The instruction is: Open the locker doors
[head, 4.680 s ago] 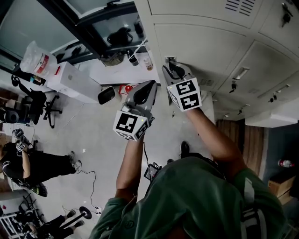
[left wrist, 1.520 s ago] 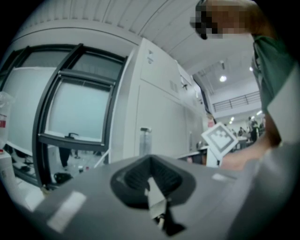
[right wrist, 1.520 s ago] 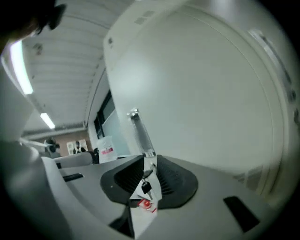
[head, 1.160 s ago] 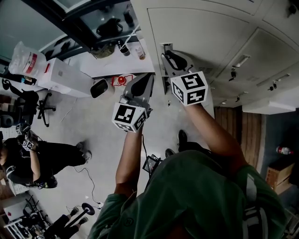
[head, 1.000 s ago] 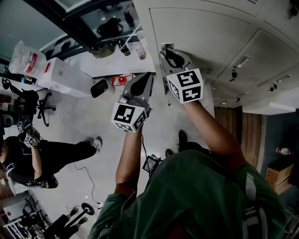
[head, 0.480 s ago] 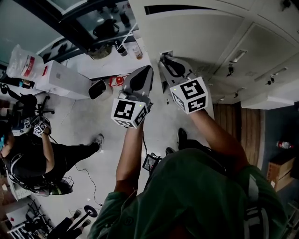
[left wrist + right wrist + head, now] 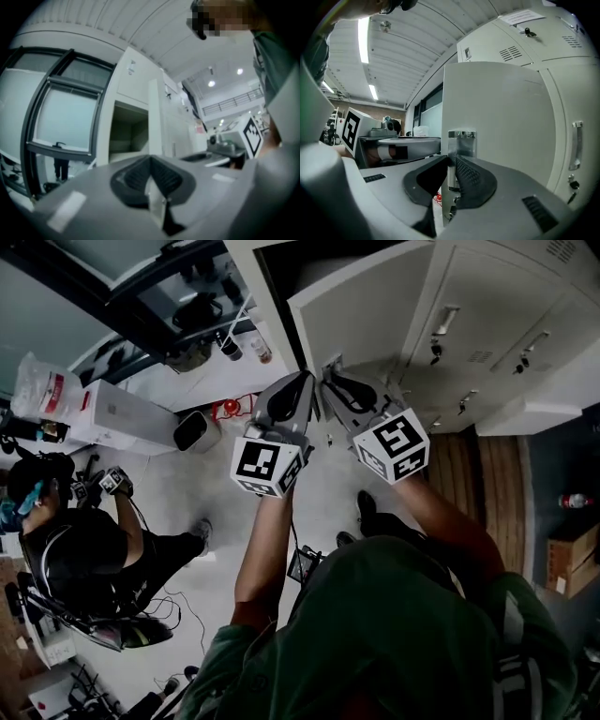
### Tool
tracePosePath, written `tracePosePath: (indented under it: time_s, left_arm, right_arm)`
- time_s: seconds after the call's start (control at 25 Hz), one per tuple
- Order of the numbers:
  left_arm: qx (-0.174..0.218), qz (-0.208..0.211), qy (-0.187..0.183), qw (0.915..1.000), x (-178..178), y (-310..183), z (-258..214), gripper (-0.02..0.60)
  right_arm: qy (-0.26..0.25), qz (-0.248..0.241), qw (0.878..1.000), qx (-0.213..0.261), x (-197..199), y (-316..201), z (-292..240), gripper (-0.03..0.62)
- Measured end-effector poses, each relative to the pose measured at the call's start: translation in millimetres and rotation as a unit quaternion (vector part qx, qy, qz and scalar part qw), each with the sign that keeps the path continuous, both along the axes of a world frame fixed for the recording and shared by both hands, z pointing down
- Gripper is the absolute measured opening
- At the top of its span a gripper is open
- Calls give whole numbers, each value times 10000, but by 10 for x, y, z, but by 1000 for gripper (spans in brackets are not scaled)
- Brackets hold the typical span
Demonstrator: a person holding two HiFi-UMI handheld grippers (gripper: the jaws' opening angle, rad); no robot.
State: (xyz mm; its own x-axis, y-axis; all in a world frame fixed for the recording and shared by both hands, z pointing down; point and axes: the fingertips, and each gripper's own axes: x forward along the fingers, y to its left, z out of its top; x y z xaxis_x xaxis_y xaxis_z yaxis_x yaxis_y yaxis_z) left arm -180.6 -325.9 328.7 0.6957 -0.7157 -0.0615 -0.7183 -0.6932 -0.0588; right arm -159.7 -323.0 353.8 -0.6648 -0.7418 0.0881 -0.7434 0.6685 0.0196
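At the far left a person in dark clothes (image 7: 80, 545) sits on the pale floor (image 7: 197, 502), with a plastic bag (image 7: 42, 385) and a white box (image 7: 117, 413) beyond them and a small white bin (image 7: 190, 431) just to the right.

Near the middle of the head view the left gripper (image 7: 300, 381) points level toward the lockers. Its jaws are together with nothing between them, and it touches nothing; its marker cube (image 7: 268, 465) sits at the near end. In the left gripper view the open compartment (image 7: 129, 136) lies straight ahead, dark and bare inside.

Just beside it, the right gripper (image 7: 330, 376) is at the free edge of the locker door (image 7: 366, 310). Its jaws have just been closing and now grip the metal handle (image 7: 461, 143) — one ribbed pad on each side of the plate, pressed against it. The door stands part-way open, angled out from the cabinet, its pale face toward the right gripper's camera and the dark opening above and left of it in the head view.

Further right are the closed locker doors (image 7: 492, 296), each with a bar handle (image 7: 447, 319) and a key (image 7: 435, 351) hanging in the lock. Past them lie a strip of wooden flooring (image 7: 492, 484) and — at the right edge — a cardboard box (image 7: 572, 563).
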Motion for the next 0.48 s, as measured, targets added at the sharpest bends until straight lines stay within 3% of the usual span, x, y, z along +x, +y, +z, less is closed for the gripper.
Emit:
tracePosePath:
  time_s: [0.48]
  left_arm:
    - [70,634,-1,9980,537,626,19,-9]
  right_arm:
    - [55,417,9991,38,571,556,18,32]
